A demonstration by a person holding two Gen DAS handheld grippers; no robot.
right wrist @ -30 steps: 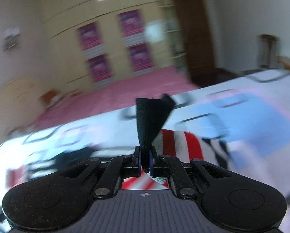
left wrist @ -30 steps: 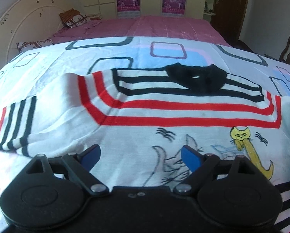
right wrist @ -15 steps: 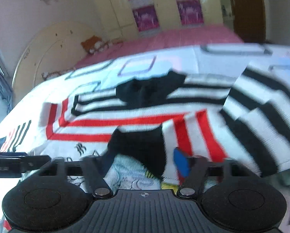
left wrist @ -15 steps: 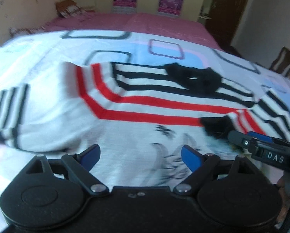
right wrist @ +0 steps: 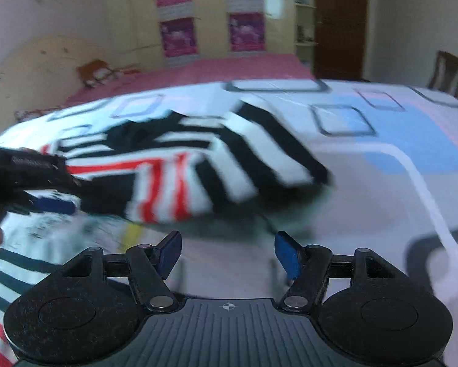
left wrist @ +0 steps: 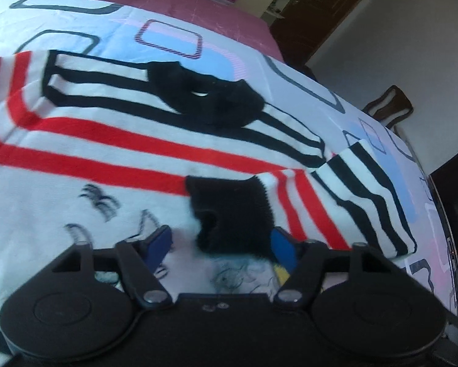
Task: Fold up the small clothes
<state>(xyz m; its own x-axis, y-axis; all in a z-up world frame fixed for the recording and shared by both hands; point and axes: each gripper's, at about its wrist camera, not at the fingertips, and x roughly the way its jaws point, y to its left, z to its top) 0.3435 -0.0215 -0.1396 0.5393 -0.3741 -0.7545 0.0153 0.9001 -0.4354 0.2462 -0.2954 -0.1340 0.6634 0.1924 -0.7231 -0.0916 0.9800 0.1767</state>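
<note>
A white sweater (left wrist: 85, 165) with red and black stripes and a black collar (left wrist: 207, 98) lies flat on the bed. One striped sleeve (left wrist: 351, 189) is folded in over the chest, and its black cuff (left wrist: 232, 211) lies between the blue fingers (left wrist: 158, 243) of my left gripper (left wrist: 221, 244). That gripper's jaws are closing, and the pads do not press on the cuff. My right gripper (right wrist: 227, 252) stands open over the sheet, just short of the folded sleeve (right wrist: 229, 165), with nothing between its fingers. One blue finger of the left gripper (right wrist: 56, 206) shows at the far left.
The sweater rests on a white sheet (right wrist: 382, 165) printed with blue and grey squares. Behind it lie a pink bedspread (right wrist: 216, 67), a headboard (right wrist: 36, 61) and a wardrobe with purple posters (right wrist: 244, 30). A dark door (left wrist: 320, 9) and a chair (right wrist: 446, 70) stand at the right.
The right gripper let go of the black cuff, opened and drew back, leaving the sleeve folded across the chest. The left gripper swung right and down onto the cuff, and its jaws narrowed.
</note>
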